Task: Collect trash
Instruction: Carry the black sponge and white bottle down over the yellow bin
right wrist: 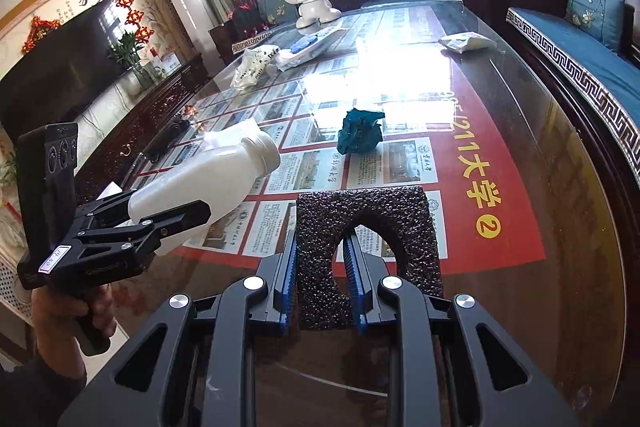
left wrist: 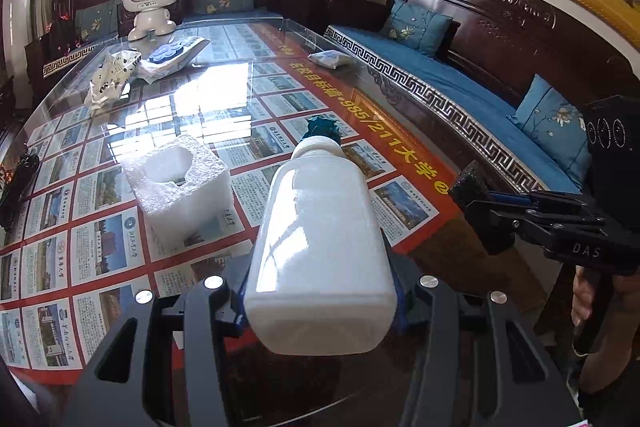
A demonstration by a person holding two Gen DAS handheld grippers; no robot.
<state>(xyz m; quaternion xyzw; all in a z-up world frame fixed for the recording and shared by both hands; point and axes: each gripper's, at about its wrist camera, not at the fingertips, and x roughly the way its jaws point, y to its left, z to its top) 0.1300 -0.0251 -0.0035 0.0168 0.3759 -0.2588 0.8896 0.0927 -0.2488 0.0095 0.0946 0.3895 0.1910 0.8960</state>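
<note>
A white plastic bottle (left wrist: 320,247) with a screw cap is clamped in my left gripper (left wrist: 320,291), cap pointing away, held above the glass table (left wrist: 360,99). The right wrist view shows the same bottle (right wrist: 208,183) in the left gripper (right wrist: 168,215). My right gripper (right wrist: 319,243) is shut on one leg of a black foam piece (right wrist: 368,227) with an arched cut-out, seen from the side as the black foam (left wrist: 466,183) in the right gripper (left wrist: 480,199). A white foam block (left wrist: 180,183) and a crumpled teal paper (right wrist: 360,133) lie on the table.
Farther back on the table lie a crumpled white bag (left wrist: 110,79), a wipes pack (left wrist: 176,57), a white packet (left wrist: 330,59) and a white toy robot (left wrist: 150,3). A carved bench with blue cushions (left wrist: 460,95) runs along the right side. A TV cabinet (right wrist: 132,115) stands left.
</note>
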